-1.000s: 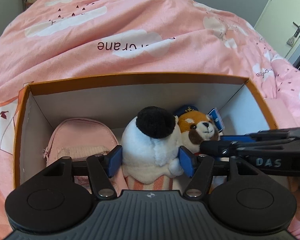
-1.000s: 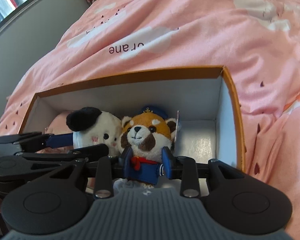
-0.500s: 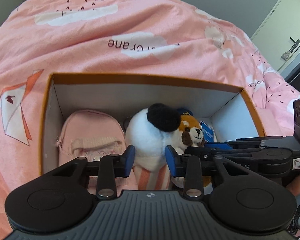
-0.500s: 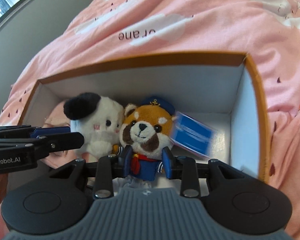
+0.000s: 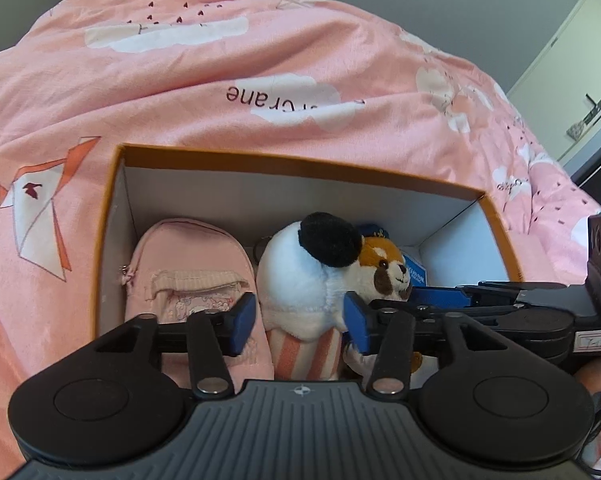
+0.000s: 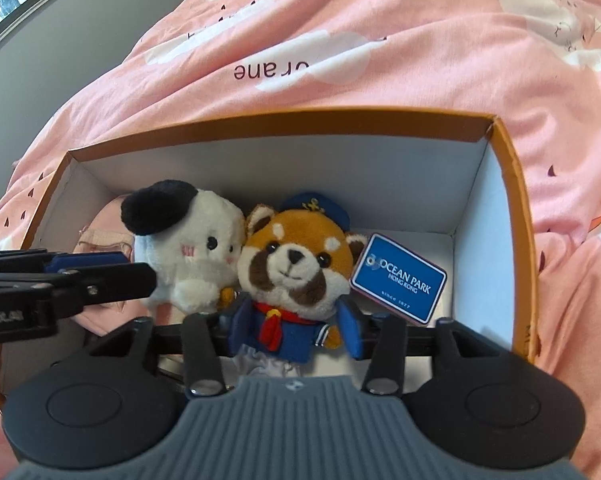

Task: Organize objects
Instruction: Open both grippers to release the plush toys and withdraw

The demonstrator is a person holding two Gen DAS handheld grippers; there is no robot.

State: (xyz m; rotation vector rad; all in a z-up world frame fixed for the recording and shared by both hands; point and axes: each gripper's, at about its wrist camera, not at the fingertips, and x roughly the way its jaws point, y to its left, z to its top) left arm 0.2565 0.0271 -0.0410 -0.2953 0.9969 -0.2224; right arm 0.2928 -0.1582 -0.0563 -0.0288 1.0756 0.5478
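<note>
An orange-rimmed box (image 5: 114, 216) with white inside walls sits on a pink quilt (image 5: 220, 80), and both grippers reach into it from the near side, angled steeply downward.

Off the left gripper's left finger lies a pink mini backpack (image 5: 188, 264); its lower part is hidden behind that finger and the gripper body. The left gripper (image 5: 300, 318) straddles a white plush dog with a black ear (image 5: 300, 276). Its blue pads stand just clear of the plush on either side, and the jaws are opening with the dog between them. The dog's striped lower half drops out of sight behind the gripper body, so I cannot tell what it rests on.

To that gripper's right, pressed against the dog, stands a red panda plush in a sailor cap (image 6: 296, 264). From the left wrist view only its face peeks past the dog's black ear. The right gripper (image 6: 290, 326) brackets the panda's blue jacket; its jaws are opening too, and whether the pads touch the jacket is hard to tell. The panda's legs are hidden below the gripper.

Further right a blue Ocean Park tag (image 6: 400, 278) hangs beside the panda's ear, tilted, its bottom corner cut off by the right finger. Beyond it the box floor is bare.
</note>
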